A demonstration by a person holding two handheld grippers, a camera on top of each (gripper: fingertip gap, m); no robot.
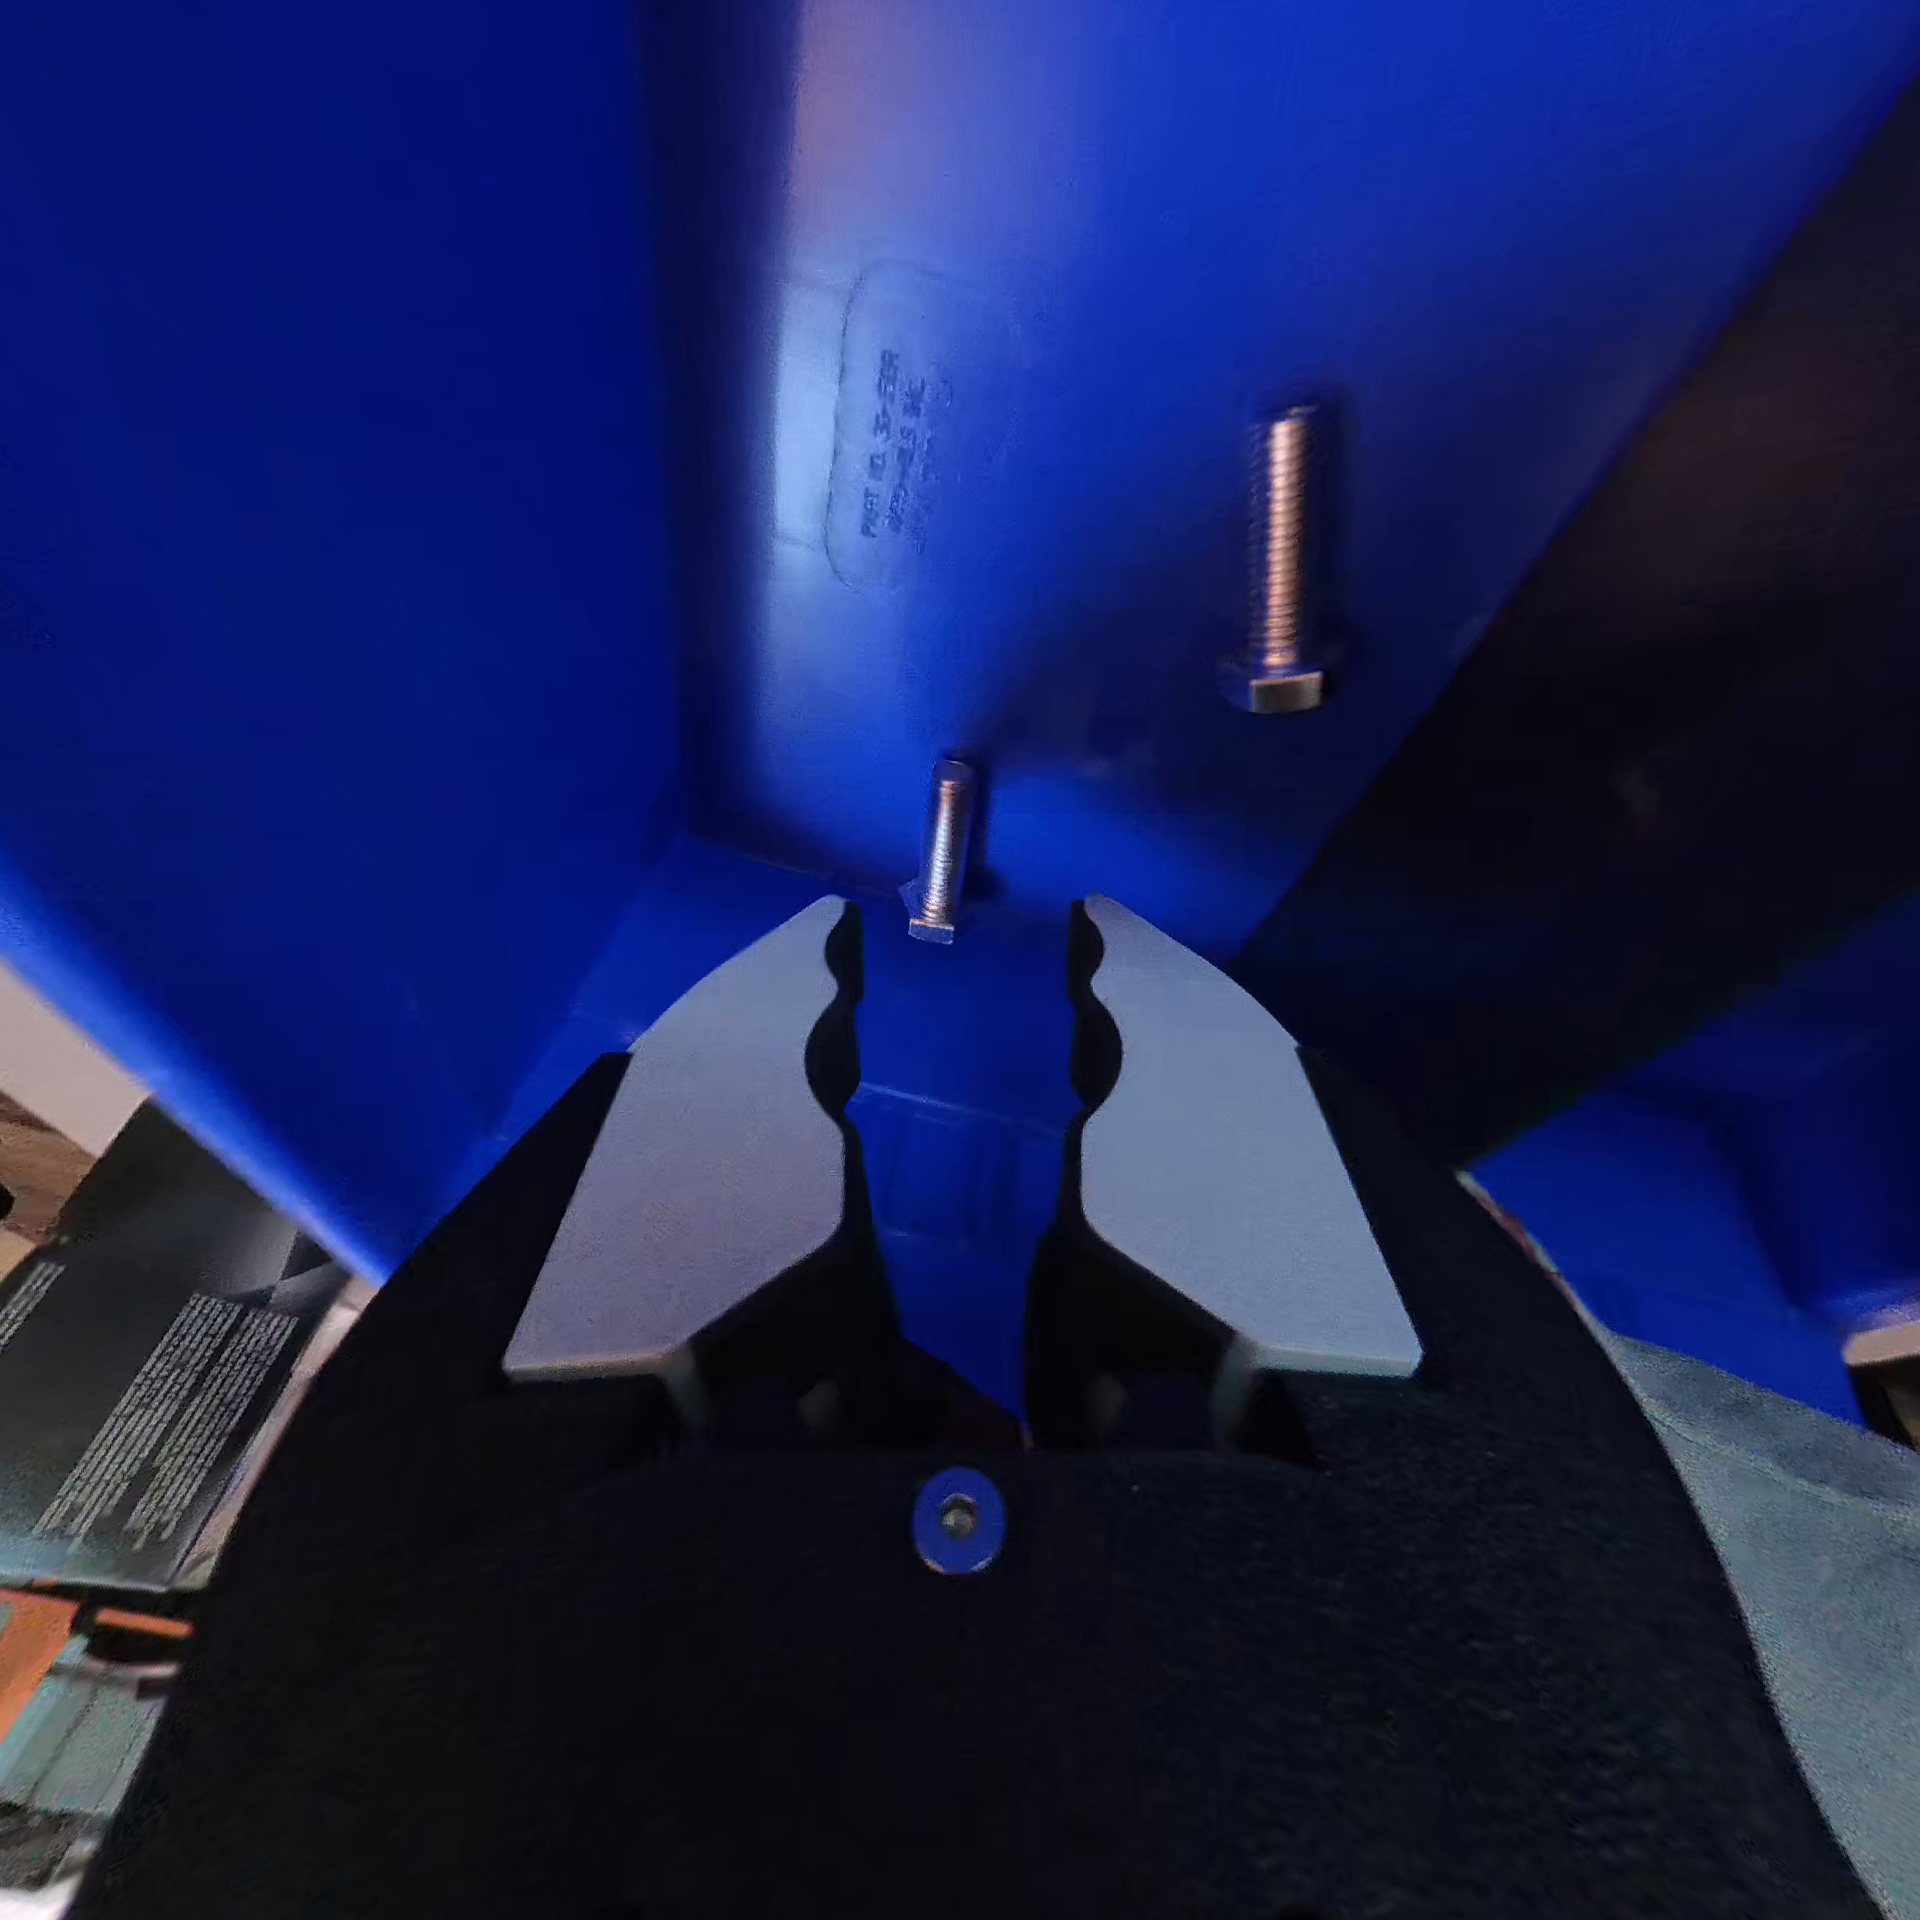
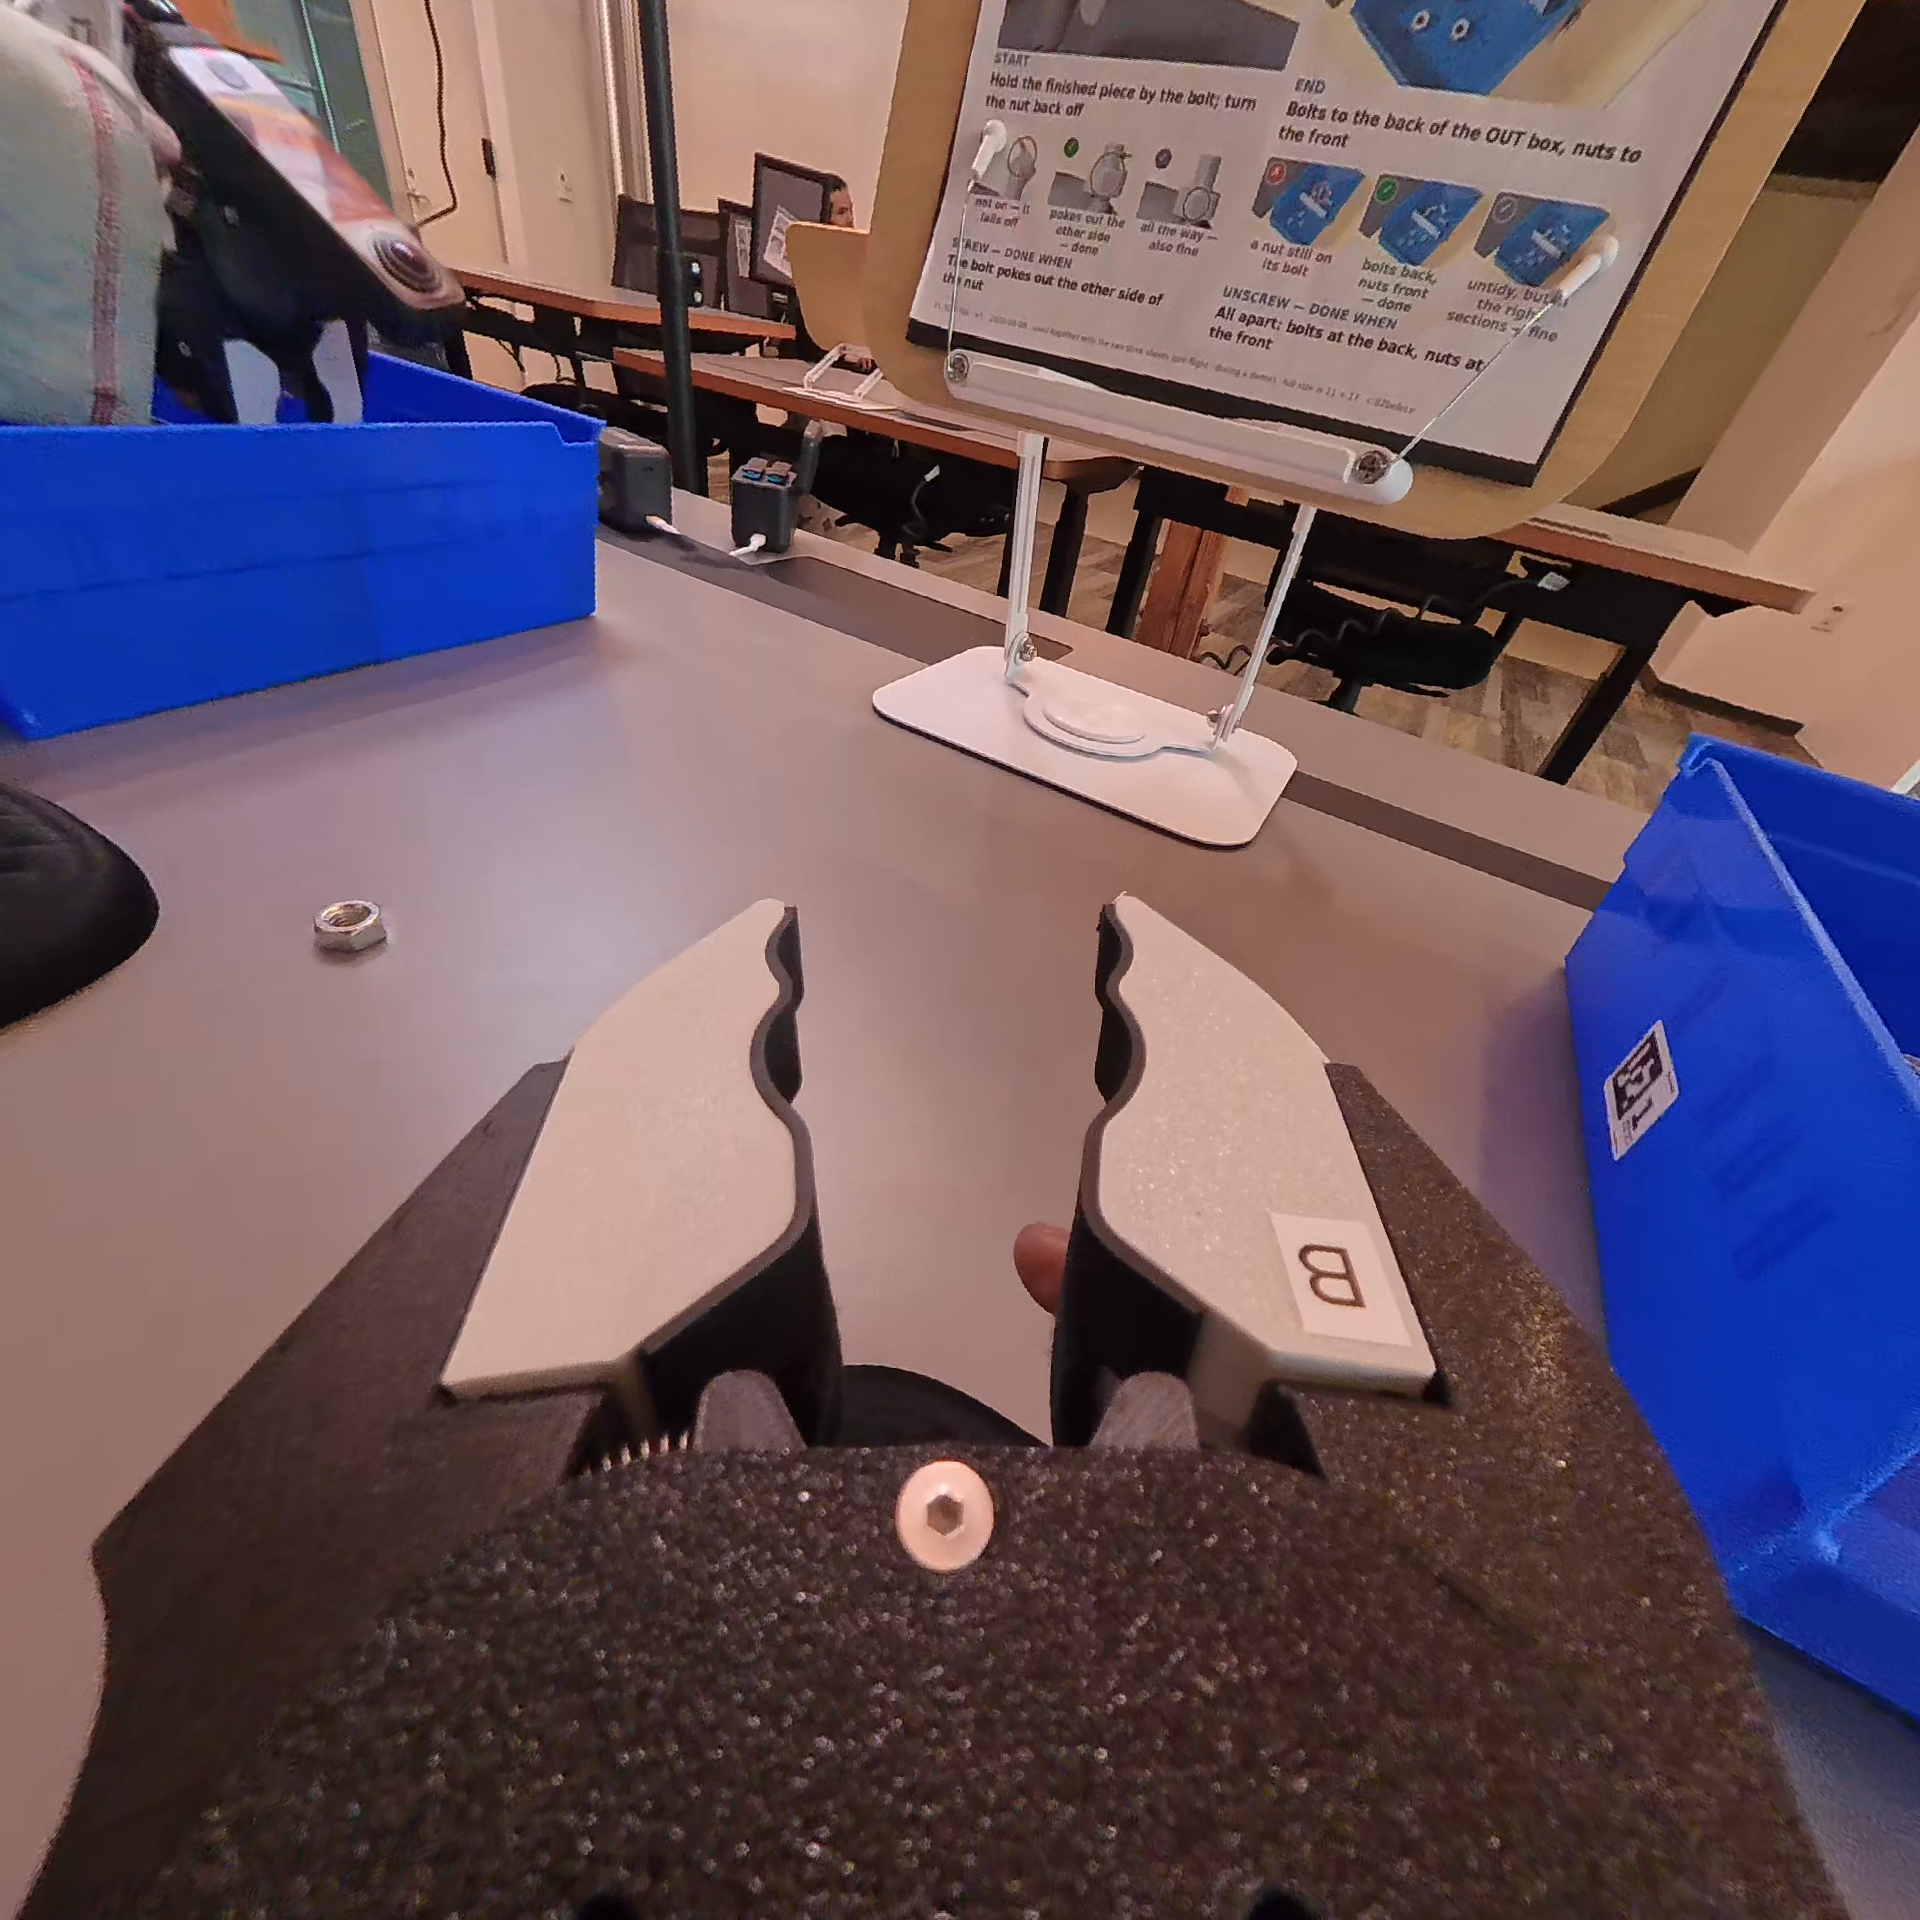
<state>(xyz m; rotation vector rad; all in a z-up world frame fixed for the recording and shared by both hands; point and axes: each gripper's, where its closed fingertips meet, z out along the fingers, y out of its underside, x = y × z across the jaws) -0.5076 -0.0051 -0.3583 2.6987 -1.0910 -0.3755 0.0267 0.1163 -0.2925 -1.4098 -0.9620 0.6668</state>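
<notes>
In the left wrist view my left gripper (image 1: 961,920) is inside a blue bin (image 1: 416,520), jaws open with nothing between the pads. A small steel bolt (image 1: 943,852) lies on the bin floor just beyond the fingertips, head toward me, not touched. A larger bolt (image 1: 1283,561) lies farther off to the right. In the right wrist view my right gripper (image 2: 948,925) is open and empty above the grey table (image 2: 623,790). A steel hex nut (image 2: 350,926) lies on the table to its left, well apart from the fingers.
A blue bin (image 2: 291,561) stands at the left back and another blue bin (image 2: 1745,1195) at the right. A white stand (image 2: 1091,738) carries an instruction sheet (image 2: 1299,208) behind the table's middle. A black object (image 2: 62,894) sits at the left edge. Tip to tip, the grippers are about 55 cm apart. The steel hex nut (image 2: 350,926) sits 20 cm or so from the ends of my right fingers.
</notes>
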